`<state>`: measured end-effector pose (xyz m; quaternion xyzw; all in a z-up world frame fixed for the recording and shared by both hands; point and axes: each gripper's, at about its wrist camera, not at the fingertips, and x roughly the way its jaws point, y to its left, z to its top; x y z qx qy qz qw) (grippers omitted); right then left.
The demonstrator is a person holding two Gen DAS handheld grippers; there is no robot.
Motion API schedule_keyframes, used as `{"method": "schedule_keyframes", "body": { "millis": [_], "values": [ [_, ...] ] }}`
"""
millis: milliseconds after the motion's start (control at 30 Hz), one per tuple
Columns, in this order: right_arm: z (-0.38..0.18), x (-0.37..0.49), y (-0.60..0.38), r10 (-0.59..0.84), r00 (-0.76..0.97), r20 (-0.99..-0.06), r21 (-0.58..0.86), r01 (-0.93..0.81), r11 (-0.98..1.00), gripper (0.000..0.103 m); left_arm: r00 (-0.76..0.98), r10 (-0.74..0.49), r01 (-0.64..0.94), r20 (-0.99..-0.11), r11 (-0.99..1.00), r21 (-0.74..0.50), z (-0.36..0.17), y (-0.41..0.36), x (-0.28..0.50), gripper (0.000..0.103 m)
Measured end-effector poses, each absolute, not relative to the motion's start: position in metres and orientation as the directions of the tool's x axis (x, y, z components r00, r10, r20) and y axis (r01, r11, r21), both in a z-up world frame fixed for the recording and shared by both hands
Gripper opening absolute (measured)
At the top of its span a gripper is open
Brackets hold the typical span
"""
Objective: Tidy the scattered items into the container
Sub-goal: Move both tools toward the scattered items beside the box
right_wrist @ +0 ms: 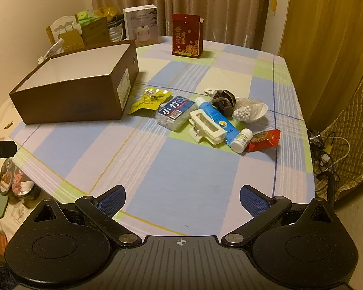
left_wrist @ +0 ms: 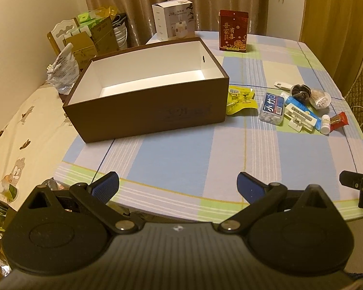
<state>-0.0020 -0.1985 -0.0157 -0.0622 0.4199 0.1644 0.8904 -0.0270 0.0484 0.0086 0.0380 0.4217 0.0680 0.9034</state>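
A brown cardboard box (left_wrist: 142, 111) (right_wrist: 70, 104) with a white, empty inside stands on the checked tablecloth. To its right lies a cluster of small items: a yellow snack packet (right_wrist: 150, 100) (left_wrist: 240, 99), a clear blue-labelled pack (right_wrist: 175, 113) (left_wrist: 271, 108), a white clip (right_wrist: 207, 126), a blue tube (right_wrist: 215, 117), a small white bottle (right_wrist: 241, 140), a red packet (right_wrist: 263, 140), a dark scrunchie (right_wrist: 223, 101) and a tub of cotton swabs (right_wrist: 250, 111). My left gripper (left_wrist: 178, 186) is open over the near table edge. My right gripper (right_wrist: 182, 199) is open too, well short of the items.
A red tin (left_wrist: 233, 31) (right_wrist: 186, 37) and a white product box (left_wrist: 173, 19) (right_wrist: 140, 23) stand at the table's far side. Boxes and bags (left_wrist: 89, 38) pile up behind the brown box. A quilted chair (right_wrist: 351, 130) and cables are at the right.
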Motion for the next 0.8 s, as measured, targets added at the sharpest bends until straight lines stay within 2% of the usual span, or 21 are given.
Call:
{"method": "schedule_keyframes", "body": {
  "millis": [800],
  "values": [
    [-0.017,0.019,-0.194,0.275,0.574,-0.771,0.033,-0.396,0.918,0.103,0.623,0.180,-0.118,-0.761,0.984,0.135,0.010,0.051,-0.016,0.102]
  ]
}}
